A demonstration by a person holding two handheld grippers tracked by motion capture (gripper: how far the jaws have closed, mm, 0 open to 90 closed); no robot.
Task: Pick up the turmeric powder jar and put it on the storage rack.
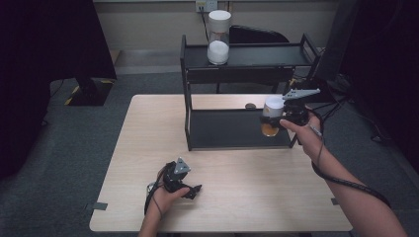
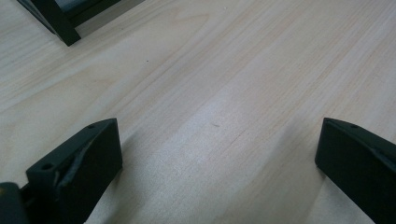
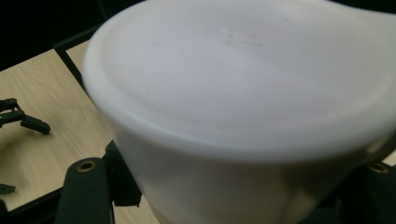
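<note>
the left gripper (image 1: 190,190) rests low on the wooden table (image 1: 247,197), jaws spread wide with nothing between them. the right gripper (image 1: 279,118) is clamped around a white-lidded jar (image 1: 272,116) with amber contents, held above the lower shelf of the black rack (image 1: 237,128). a second jar (image 1: 219,37), holding white powder, stands on the top shelf. two jars, one rack.

Both grippers were black, the right gripper (image 1: 281,120) wearing a grey three-cornered plate. Black cable trailed along each bare forearm. The left gripper (image 1: 193,189) showed small screw holes.
</note>
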